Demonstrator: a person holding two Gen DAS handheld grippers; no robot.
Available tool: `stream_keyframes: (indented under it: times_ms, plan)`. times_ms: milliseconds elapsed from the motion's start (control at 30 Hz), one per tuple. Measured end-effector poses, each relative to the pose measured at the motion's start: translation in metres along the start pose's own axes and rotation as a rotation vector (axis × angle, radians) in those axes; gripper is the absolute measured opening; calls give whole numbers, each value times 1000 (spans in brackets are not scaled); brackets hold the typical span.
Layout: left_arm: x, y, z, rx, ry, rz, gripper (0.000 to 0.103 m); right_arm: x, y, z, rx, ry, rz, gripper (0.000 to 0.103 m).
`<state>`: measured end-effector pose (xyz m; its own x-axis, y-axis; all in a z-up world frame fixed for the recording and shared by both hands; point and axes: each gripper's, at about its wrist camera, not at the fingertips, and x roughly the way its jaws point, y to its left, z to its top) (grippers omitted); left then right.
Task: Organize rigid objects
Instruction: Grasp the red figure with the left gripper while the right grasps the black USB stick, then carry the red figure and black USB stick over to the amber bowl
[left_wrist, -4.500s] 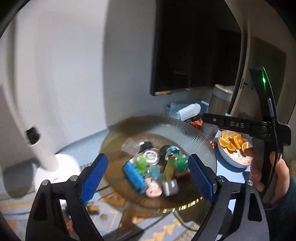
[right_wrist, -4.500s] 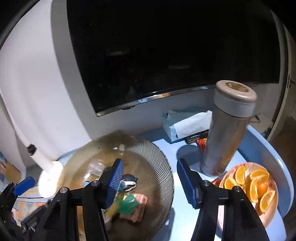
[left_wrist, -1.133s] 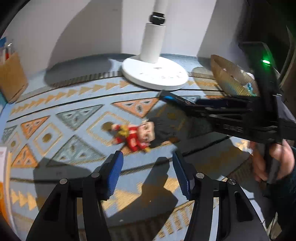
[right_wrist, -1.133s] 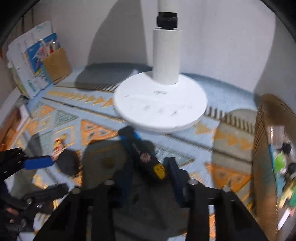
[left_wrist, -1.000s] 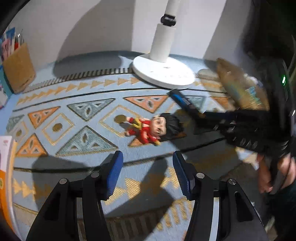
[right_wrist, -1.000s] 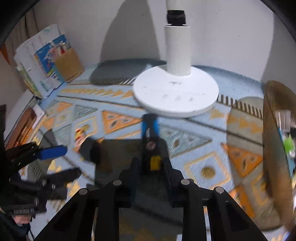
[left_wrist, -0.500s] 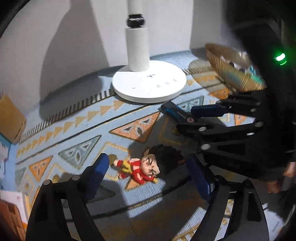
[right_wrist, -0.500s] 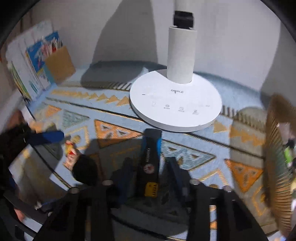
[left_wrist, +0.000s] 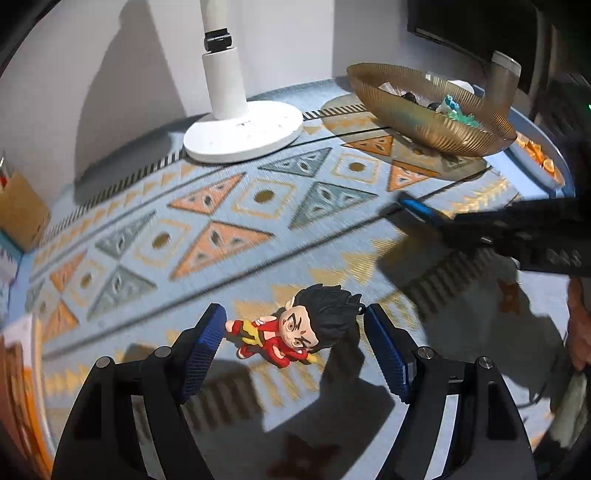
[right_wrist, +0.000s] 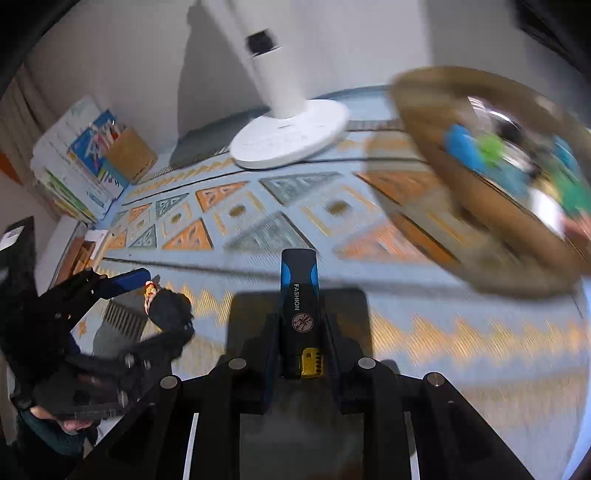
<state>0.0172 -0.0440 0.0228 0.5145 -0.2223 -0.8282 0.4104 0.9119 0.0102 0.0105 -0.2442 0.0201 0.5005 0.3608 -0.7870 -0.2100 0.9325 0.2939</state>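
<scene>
A small figurine (left_wrist: 295, 332) with black hair and red clothes lies on the patterned cloth. My left gripper (left_wrist: 295, 347) is open, one blue pad on each side of it, not touching. My right gripper (right_wrist: 299, 332) is shut on a black and blue lighter (right_wrist: 298, 291) marked FASHION and holds it above the cloth. The lighter also shows in the left wrist view (left_wrist: 417, 208). A ribbed amber bowl (left_wrist: 424, 122) with several small toys stands at the back right; it is blurred in the right wrist view (right_wrist: 461, 192). The left gripper around the figurine (right_wrist: 166, 306) shows at the left there.
A white lamp base (left_wrist: 243, 133) with its post stands at the back of the patterned cloth (left_wrist: 221, 229). A cardboard holder with booklets (right_wrist: 122, 155) stands at the far left. A plate of orange slices (left_wrist: 539, 155) and a tall tumbler (left_wrist: 502, 81) lie behind the bowl.
My left gripper has come down around the figurine. My right gripper has lifted the lighter off the cloth and swung right toward the bowl.
</scene>
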Motion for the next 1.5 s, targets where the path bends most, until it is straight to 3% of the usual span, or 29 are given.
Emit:
stream_keyframes:
  times_ms: [167, 267, 400, 533, 567, 600, 667, 700, 867, 967, 1033, 1067, 1100, 1133, 1167, 1200, 1367, 1500]
  plan:
    - [1, -3, -3, -186, 38, 65, 76, -32, -1, -40, -52, -23, -144, 23]
    - [0, -2, -5, -270, 64, 44, 77, -32, -5, -50, -65, -9, -181, 23]
    - [-4, -1, -16, -353, 124, -56, 79, -30, -10, -58, -44, 11, -160, 24]
    - [-15, -8, -26, -324, 184, -262, 79, -29, -9, -59, -41, 6, -159, 29]
    - [-18, -11, -27, -296, 196, -303, 79, -29, -8, -59, -41, 4, -154, 34]
    - [-22, -13, -28, -261, 189, -298, 79, -29, -6, -59, -40, 2, -145, 41]
    - [-26, -10, -26, -231, 153, -204, 79, -27, -3, -58, -39, -4, -136, 49]
    - [-25, -6, -24, -225, 141, -164, 79, -25, -1, -56, -42, -5, -141, 50]
    - [-10, -12, -16, -163, 147, -134, 79, -14, 9, -51, -91, -14, -227, 50]
    - [0, -26, -9, -88, 123, -44, 78, -8, 11, -47, -112, -40, -269, 51]
    - [6, -33, -5, -49, 101, -7, 63, -5, 11, -45, -120, -60, -274, 51]
    - [5, -36, -3, -26, 81, -5, 50, -5, 10, -45, -119, -65, -271, 51]
    - [4, -38, 0, -13, 73, -21, 29, -5, 8, -44, -113, -68, -263, 51]
    - [4, -41, 2, -1, 74, -22, 29, -6, 8, -43, -110, -71, -261, 47]
    - [3, -43, 3, 4, 76, -13, 29, -7, 8, -43, -114, -73, -252, 29]
    - [3, -45, 5, 8, 69, 4, 29, -8, 8, -44, -118, -76, -247, 23]
    - [-13, -47, 14, -10, 15, -29, 29, -27, 0, -46, -37, -96, -97, 23]
    - [-32, -47, 30, -31, -39, -69, 29, -57, -3, -37, -12, -169, -47, 21]
